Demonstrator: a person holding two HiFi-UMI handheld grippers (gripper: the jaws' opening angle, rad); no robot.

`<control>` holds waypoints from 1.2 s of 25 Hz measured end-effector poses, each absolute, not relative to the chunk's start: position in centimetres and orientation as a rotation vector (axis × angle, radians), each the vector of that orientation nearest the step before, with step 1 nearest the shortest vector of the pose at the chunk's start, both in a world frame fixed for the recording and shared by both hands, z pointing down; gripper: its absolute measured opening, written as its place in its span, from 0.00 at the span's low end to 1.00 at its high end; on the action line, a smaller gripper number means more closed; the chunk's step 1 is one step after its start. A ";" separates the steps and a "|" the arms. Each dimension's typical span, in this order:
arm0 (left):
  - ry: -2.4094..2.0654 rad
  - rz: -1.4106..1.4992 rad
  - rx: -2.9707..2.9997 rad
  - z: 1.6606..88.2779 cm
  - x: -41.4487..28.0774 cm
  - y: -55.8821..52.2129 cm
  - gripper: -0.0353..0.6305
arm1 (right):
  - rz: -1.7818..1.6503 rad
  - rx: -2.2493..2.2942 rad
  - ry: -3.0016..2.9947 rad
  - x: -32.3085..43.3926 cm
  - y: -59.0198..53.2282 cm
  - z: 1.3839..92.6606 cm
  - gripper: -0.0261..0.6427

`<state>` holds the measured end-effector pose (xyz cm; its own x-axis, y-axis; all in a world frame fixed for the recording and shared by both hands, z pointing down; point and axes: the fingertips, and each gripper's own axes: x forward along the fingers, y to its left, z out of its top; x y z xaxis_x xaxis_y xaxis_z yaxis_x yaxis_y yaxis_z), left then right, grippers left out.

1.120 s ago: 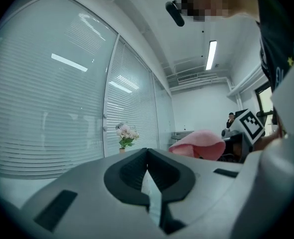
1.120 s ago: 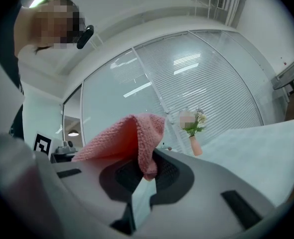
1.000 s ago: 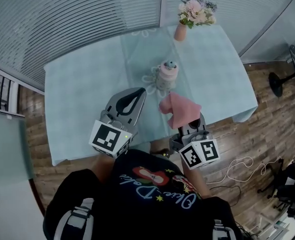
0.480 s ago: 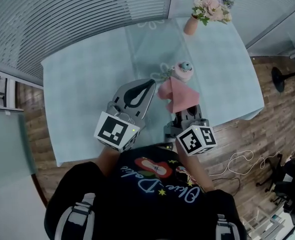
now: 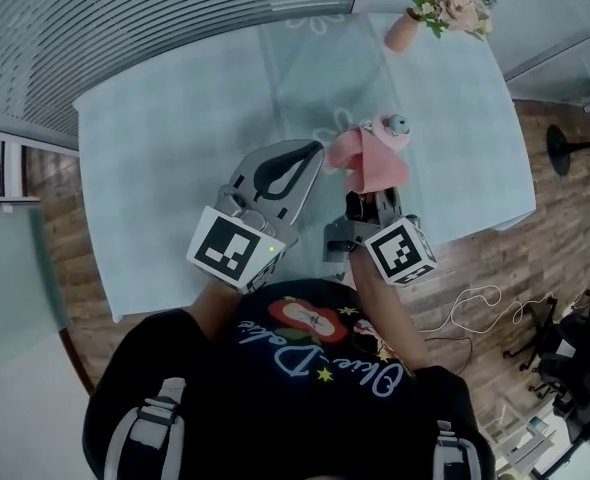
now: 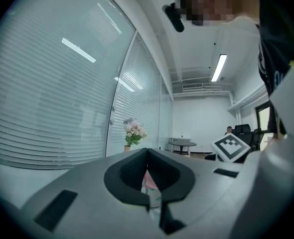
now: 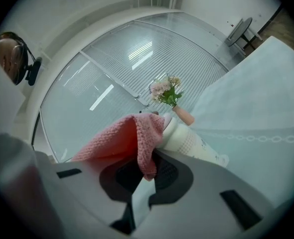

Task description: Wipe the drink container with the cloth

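Observation:
The drink container (image 5: 394,127) is a small white bottle with a pale blue cap, standing on the light blue table (image 5: 175,148). A pink knitted cloth (image 5: 363,160) drapes against its near side and hides most of it. My right gripper (image 5: 368,196) is shut on the cloth; in the right gripper view the cloth (image 7: 122,141) hangs over the jaws (image 7: 148,158) and touches the bottle (image 7: 189,141). My left gripper (image 5: 317,148) is shut with nothing in it, its tips just left of the cloth. Through its jaw opening (image 6: 147,151) a strip of the cloth (image 6: 150,180) shows.
A pink vase of flowers (image 5: 407,30) stands at the table's far right edge, also in the right gripper view as the vase (image 7: 183,114). Slatted blinds lie behind the table. Wooden floor and a white cable (image 5: 475,303) lie to the right of the table.
My right gripper has carried the cloth forward from the table's near edge up against the container, which it now largely covers. My left gripper has moved closer to the container too.

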<state>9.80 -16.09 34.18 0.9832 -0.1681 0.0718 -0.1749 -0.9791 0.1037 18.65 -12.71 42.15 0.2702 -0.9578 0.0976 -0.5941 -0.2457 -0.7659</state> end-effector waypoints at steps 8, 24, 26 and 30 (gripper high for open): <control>-0.228 0.092 2.989 34.8 9.6 -16.8 0.06 | -0.793 -1.872 1.313 18.8 -14.0 42.6 0.06; -0.256 0.098 2.975 35.4 9.1 -17.5 0.06 | -0.928 -1.808 1.176 18.4 -14.1 46.1 0.06; -0.262 0.102 2.972 35.5 9.1 -17.6 0.06 | -0.949 -1.776 1.157 18.3 -14.3 46.5 0.06; -0.262 0.099 2.965 35.3 9.0 -17.6 0.06 | -0.994 -1.744 1.110 18.2 -14.2 47.4 0.06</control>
<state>8.99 -17.58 35.33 0.9825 -0.1685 0.0798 -0.1792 -0.9714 0.1558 18.18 -14.18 47.36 0.2987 -0.9362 0.1850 -0.2864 -0.2728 -0.9184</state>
